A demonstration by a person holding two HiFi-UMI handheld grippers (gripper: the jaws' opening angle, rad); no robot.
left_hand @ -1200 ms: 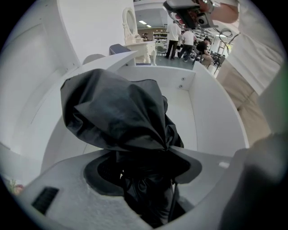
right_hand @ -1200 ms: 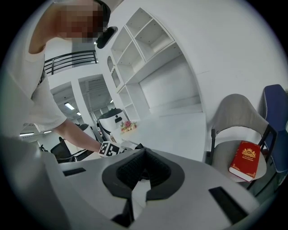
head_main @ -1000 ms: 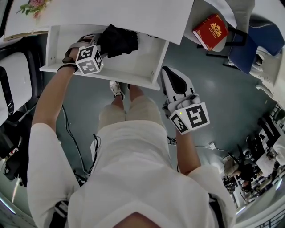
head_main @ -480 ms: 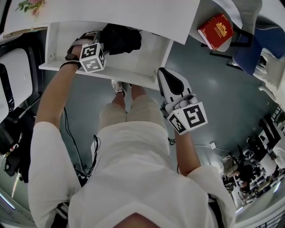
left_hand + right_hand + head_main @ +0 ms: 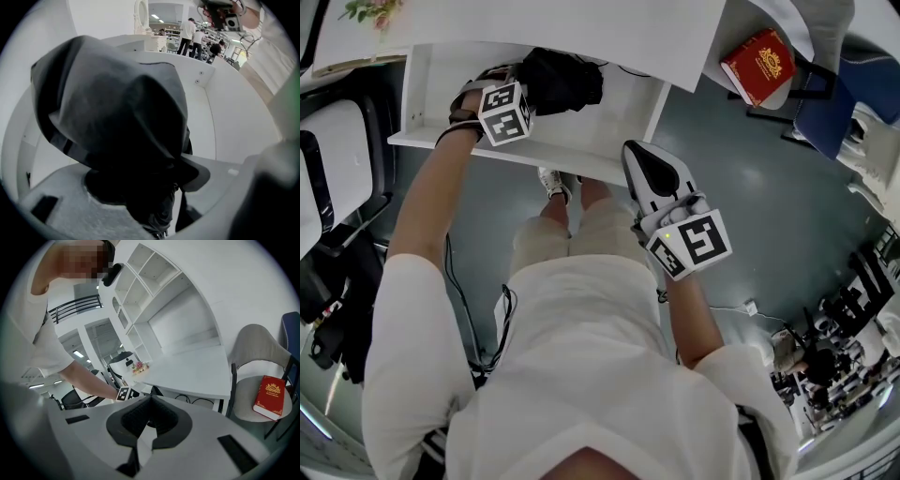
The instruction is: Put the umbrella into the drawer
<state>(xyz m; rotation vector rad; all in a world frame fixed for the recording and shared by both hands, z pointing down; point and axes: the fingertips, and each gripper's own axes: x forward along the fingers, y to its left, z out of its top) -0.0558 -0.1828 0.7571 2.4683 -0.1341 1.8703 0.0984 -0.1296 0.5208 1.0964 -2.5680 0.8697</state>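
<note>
The left tongs pinch the folded black umbrella round its fat middle, low inside the open white drawer. The right tongs are pressed together with nothing in them, just beside the drawer's corner. The umbrella looks light, with soft, squashy cloth that may slip, so the thick middle seems the best place to hold it.
</note>
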